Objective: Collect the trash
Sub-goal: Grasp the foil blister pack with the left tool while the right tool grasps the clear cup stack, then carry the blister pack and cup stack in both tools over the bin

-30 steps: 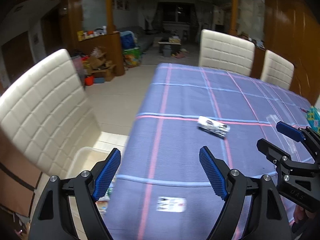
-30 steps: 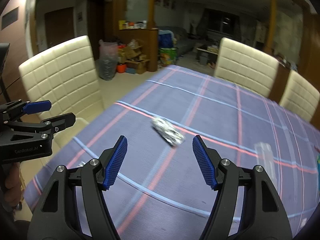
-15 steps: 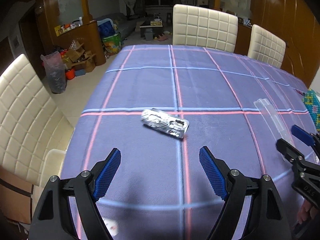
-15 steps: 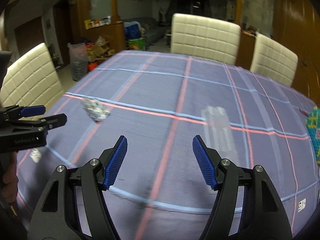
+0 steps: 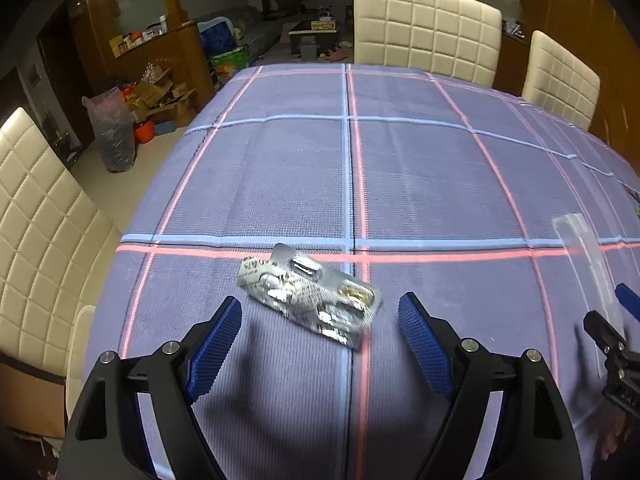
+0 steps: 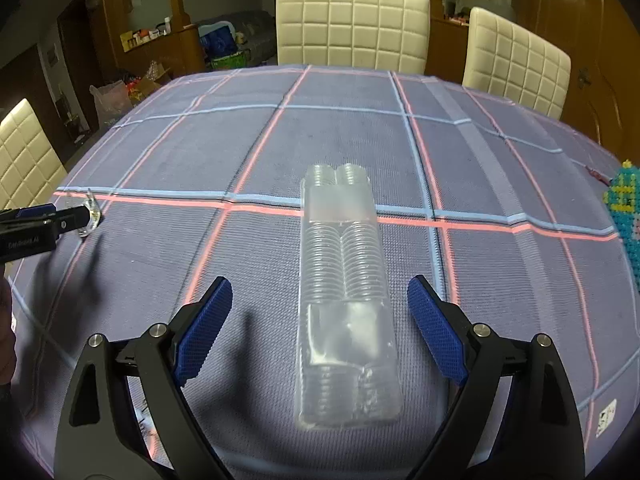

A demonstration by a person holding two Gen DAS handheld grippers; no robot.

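A crumpled silver blister pack (image 5: 310, 294) lies on the purple plaid tablecloth (image 5: 280, 168), just ahead of and between the fingers of my open left gripper (image 5: 320, 340). A long clear ribbed plastic tray (image 6: 344, 288) lies lengthwise between the fingers of my open right gripper (image 6: 320, 328), its near end under the gripper. The tray also shows at the right in the left wrist view (image 5: 588, 248). The blister pack's edge shows at the left in the right wrist view (image 6: 91, 216), by the left gripper's fingers (image 6: 44, 220).
Cream padded chairs (image 6: 352, 28) stand along the far side and the left side (image 5: 36, 248) of the table. A colourful bead mat (image 6: 628, 208) lies at the right edge. A small white label (image 6: 606, 420) lies near the front right. Boxes and a bag (image 5: 112, 128) stand on the floor at the left.
Both grippers have swung right and come closer to the table. The blister pack now sits just ahead of the left gripper, and the clear tray lies between the right gripper's fingers.
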